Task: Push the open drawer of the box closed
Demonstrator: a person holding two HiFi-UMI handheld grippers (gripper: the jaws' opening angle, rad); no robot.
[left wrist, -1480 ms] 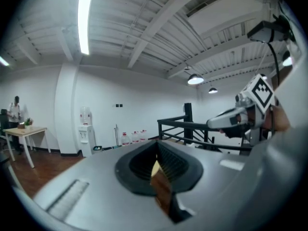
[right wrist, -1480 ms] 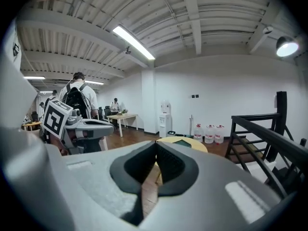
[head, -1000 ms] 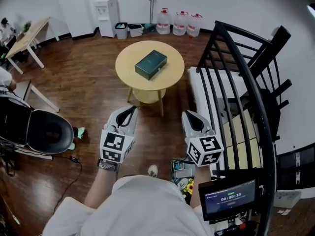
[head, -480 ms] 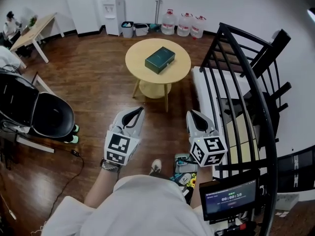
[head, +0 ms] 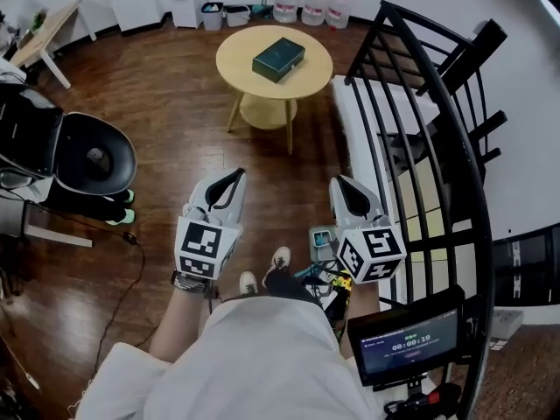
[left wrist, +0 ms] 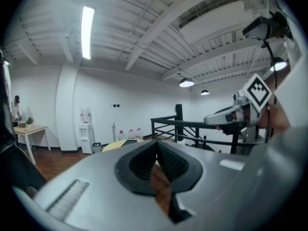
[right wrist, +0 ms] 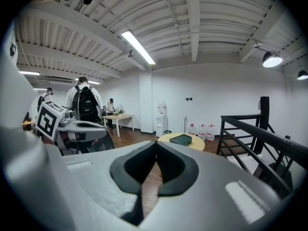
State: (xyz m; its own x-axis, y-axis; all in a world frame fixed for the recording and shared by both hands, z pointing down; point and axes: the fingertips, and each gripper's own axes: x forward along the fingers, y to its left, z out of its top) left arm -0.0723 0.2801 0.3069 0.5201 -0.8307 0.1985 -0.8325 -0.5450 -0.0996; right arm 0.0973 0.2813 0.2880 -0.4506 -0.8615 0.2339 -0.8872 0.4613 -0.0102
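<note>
Left gripper (head: 236, 176), right gripper (head: 339, 183): fingers pressed together, empty. Box (head: 278, 59) on the table (head: 234, 59) ahead, drawer hard to make out.

Dark wood floor (head: 175, 121) throughout, white walls (right wrist: 226, 95), and a strip light (right wrist: 138, 47) on the ribbed ceiling (right wrist: 202, 23). There's a round wooden worktop (head: 234, 64), a black stair railing (head: 420, 147) on the right, and water jugs (head: 312, 7) by the far wall. On the left is what looks like a black office chair (head: 92, 160).
</note>
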